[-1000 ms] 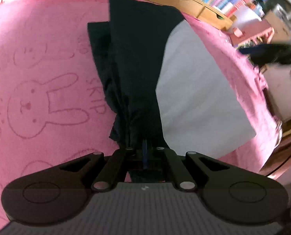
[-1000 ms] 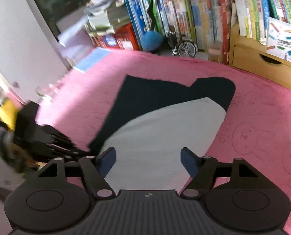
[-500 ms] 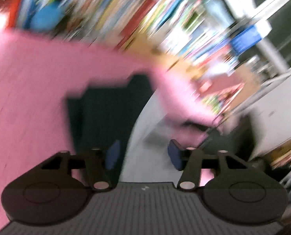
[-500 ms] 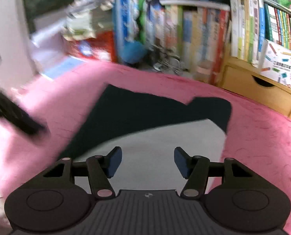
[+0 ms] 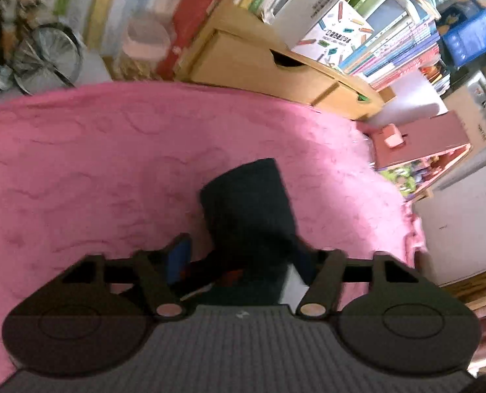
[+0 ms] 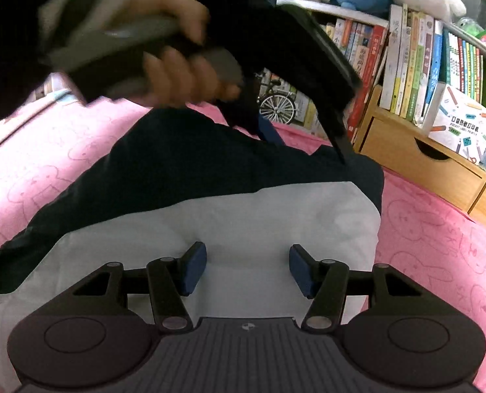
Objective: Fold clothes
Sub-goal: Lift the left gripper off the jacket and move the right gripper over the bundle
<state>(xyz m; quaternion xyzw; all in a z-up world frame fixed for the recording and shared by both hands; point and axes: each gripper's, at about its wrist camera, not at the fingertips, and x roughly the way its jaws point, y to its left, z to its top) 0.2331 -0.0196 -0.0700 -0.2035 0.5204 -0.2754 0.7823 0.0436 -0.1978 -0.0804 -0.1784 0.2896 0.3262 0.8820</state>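
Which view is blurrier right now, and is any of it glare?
Right wrist view: the hand holding the left gripper is motion-smeared, the garment fairly sharp. Left wrist view: bookshelf at top left smeared, blanket soft. No glare in either.

Surface: pink blanket [image 6: 439,245] printed with rabbit outlines, probably covering a bed or table. Lying directly on it: one dark navy and white garment [image 6: 243,209], spread flat.
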